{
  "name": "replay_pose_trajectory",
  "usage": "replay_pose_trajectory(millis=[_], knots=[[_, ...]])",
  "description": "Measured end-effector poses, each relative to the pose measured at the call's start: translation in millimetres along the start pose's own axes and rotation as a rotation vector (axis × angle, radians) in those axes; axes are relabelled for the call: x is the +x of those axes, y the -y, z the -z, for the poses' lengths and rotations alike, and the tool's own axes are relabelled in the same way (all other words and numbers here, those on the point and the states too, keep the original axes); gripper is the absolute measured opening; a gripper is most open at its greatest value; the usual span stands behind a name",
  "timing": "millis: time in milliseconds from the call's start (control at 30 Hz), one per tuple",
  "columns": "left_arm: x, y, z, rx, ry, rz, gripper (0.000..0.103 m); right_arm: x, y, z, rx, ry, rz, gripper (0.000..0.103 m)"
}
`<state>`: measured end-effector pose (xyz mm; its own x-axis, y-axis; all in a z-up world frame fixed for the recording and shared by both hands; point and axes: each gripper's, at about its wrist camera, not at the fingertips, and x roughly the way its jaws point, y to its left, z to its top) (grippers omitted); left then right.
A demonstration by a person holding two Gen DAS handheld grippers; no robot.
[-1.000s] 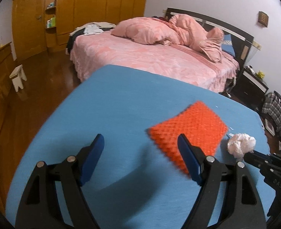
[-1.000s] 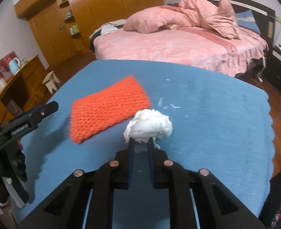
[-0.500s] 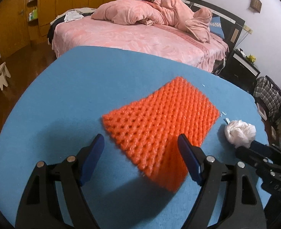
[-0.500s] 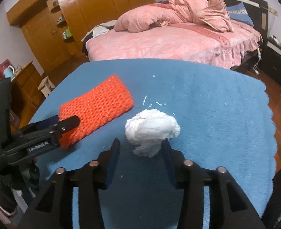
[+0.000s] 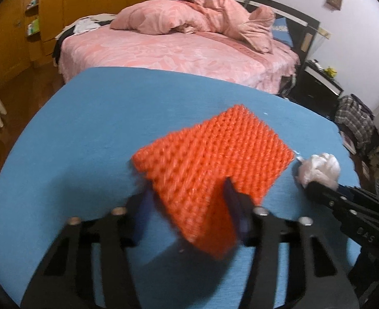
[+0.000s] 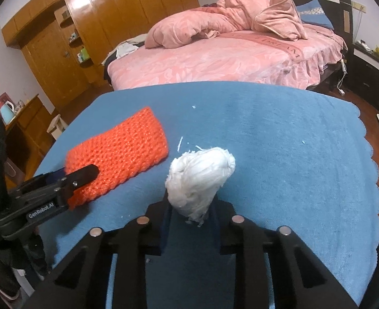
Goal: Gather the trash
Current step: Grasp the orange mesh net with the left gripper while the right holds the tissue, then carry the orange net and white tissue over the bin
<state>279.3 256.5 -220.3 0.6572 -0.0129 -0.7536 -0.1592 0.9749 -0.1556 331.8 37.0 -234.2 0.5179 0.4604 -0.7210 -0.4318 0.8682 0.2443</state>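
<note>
Closing on both pieces at once, the two grippers have just been narrowing their jaws. The left gripper (image 5: 189,211) has the near corner of the orange foam net (image 5: 212,164) between its jaws, and that corner is lifted and folded up off the blue desk (image 5: 91,134) while the far part of the net lies flat ahead of the jaws. The pads seem to press the corner from both sides, though blur leaves the contact less than certain. The right gripper (image 6: 189,213) has its jaws drawn in narrow on the lower end of the white paper wad (image 6: 199,177), which is squeezed to a point there and bulges out just ahead of the fingertips.

Both things look very light and soft. The net is a springy open mesh that will bend and dangle from whichever edge is held, so a corner or edge pinch, as here, is probably the best hold; it should not slip much on the pads. The wad will crush instead of resisting, and loose white shreds (image 6: 180,143) lie on the desk beyond it, so a deeper bite across its middle would likely hold more surely than its tail.
</note>
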Motion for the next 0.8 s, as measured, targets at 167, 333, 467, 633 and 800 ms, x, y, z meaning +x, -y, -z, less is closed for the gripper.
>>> replay_pose_trajectory(millis=[167,333,467,633,800], knots=[[1,9,0,0.031,0.003,0.039,0.015,1,-3,1,-0.009,0.000,0.012,0.026],[-14,15,2,0.031,0.042,0.031,0.013,-8,-1,-1,-0.009,0.007,0.007,0.026],[-40,23,-1,0.045,0.088,0.000,0.013,-31,0,-6,0.007,0.051,-0.012,0.026],[-70,36,-2,0.054,0.130,-0.024,0.013,-60,1,-10,0.002,0.085,-0.009,0.026],[-101,52,4,0.059,0.162,-0.028,0.013,-92,4,-9,0.016,0.112,-0.012,0.026]])
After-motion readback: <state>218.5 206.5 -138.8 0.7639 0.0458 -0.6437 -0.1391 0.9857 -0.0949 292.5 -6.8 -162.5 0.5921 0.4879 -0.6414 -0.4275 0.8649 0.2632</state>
